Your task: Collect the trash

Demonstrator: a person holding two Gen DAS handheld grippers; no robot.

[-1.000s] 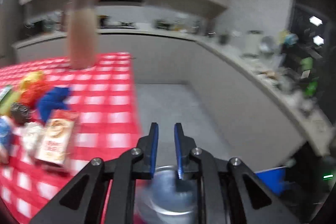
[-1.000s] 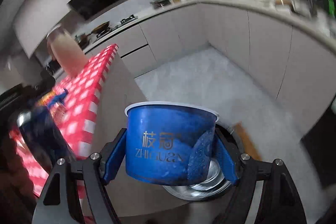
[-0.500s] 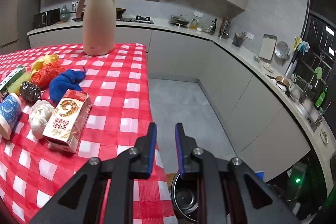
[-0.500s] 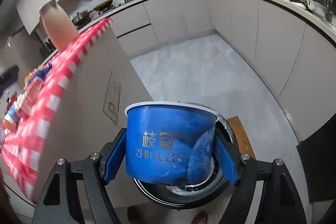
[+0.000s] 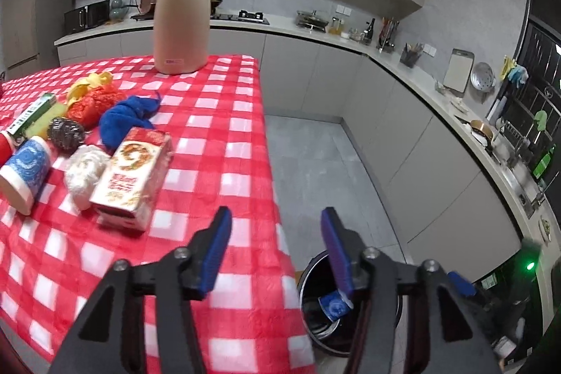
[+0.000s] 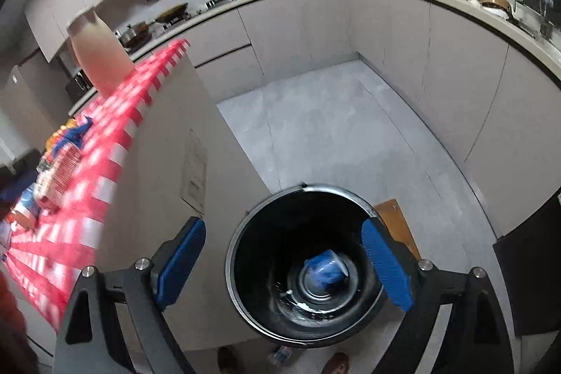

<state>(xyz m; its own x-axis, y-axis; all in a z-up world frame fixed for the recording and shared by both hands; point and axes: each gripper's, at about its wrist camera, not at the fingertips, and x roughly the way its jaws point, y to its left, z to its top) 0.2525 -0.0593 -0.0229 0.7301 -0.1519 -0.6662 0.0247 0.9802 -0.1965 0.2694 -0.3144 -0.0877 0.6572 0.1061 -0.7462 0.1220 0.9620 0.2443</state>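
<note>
My right gripper [image 6: 284, 263] is open and empty, directly above a round black trash bin [image 6: 245, 300] on the floor. A blue paper cup [image 6: 324, 274] lies at the bin's bottom; it also shows in the left wrist view [image 5: 333, 304]. My left gripper [image 5: 277, 251] is open and empty over the table's right edge, beside the bin [image 5: 308, 321]. On the red checked tablecloth [image 5: 217, 135] lie a red drink carton [image 5: 135, 174], a blue-patterned cup [image 5: 24, 167] on its side, a white wad [image 5: 84, 170], a steel scourer [image 5: 65, 132], a blue cloth [image 5: 128, 118] and a red mesh ball [image 5: 93, 102].
A tall beige thermos jug [image 5: 180, 16] stands at the table's far end. A green sponge pack [image 5: 36, 114] and yellow scrap [image 5: 87, 81] lie at the left. Kitchen counters [image 5: 438, 100] run along the back and right. A wooden board [image 6: 396, 223] lies behind the bin.
My right gripper opened and the blue cup dropped into the bin. My left gripper opened from nearly shut and rose slightly over the table edge.
</note>
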